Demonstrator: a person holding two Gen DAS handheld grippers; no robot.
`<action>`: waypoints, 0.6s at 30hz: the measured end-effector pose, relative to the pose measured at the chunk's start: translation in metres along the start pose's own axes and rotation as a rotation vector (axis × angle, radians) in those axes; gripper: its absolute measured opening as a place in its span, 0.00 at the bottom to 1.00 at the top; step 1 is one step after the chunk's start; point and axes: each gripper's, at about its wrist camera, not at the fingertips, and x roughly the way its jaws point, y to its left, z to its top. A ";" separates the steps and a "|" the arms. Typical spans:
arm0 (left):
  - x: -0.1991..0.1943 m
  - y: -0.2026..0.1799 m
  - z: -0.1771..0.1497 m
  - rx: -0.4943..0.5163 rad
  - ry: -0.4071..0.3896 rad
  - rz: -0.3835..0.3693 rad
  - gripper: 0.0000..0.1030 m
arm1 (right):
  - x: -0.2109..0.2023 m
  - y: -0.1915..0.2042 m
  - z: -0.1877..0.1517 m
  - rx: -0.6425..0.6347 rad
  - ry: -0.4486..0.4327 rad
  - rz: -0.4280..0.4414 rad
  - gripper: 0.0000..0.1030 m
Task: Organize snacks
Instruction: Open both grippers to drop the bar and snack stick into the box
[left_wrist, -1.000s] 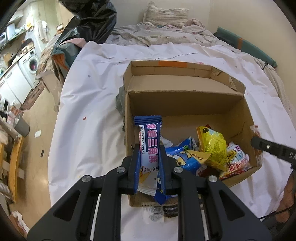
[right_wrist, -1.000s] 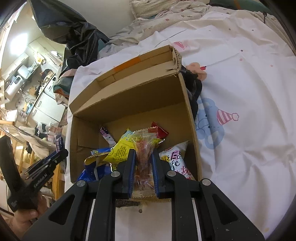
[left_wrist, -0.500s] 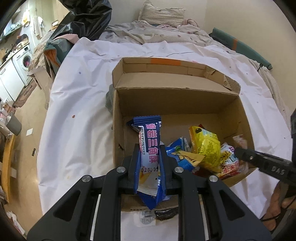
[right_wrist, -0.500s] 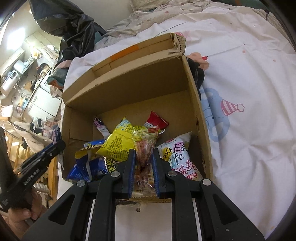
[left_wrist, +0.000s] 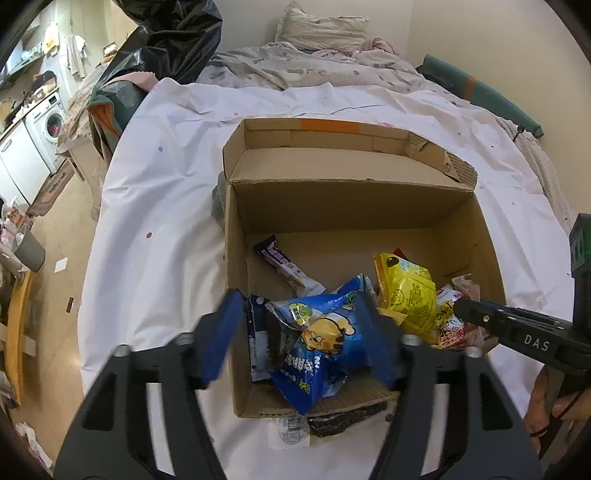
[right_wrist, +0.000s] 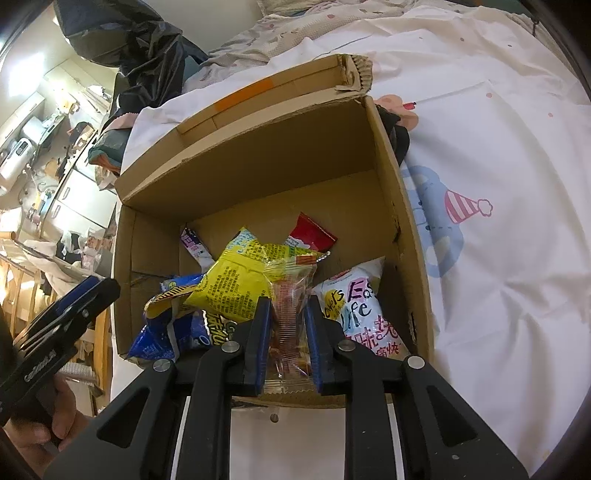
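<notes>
Cardboard box sitting on a bed with a white sheet over it, flaps up at the far side, and a loose heap of snacks at the bottom; that's basically the whole setup.

The left tool hangs over the near left corner of the box and its jaws are opening right now, blurred blue pads spread wide; nothing is pinched between them (the dark blue bar wrapper just lies in the box under them, against the left wall). Next to it is a blue bag with a yellow cartoon bear on it, then a yellow bag leaning toward the right, and a purple-and-white bar flat on the box floor further back.

The right tool is clenched on a clear packet with orange-red stuff inside; the packet stands upright between the pads, over the near edge of the box, its top touching the yellow bag. A white bag with printed lettering leans on the right wall, and a red packet pokes out behind the pile.

A black bin bag is slumped at the far left end of the bed; a washing machine shows off to the left.
</notes>
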 end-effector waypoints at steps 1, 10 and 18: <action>-0.001 0.000 -0.001 -0.004 -0.003 -0.003 0.68 | 0.000 0.000 0.000 0.001 -0.001 0.002 0.21; -0.012 -0.001 0.000 0.003 -0.055 -0.032 0.72 | -0.004 -0.005 0.001 0.032 -0.013 0.021 0.50; -0.018 -0.004 -0.002 0.025 -0.087 -0.018 0.72 | -0.012 -0.001 0.003 0.052 -0.049 0.028 0.69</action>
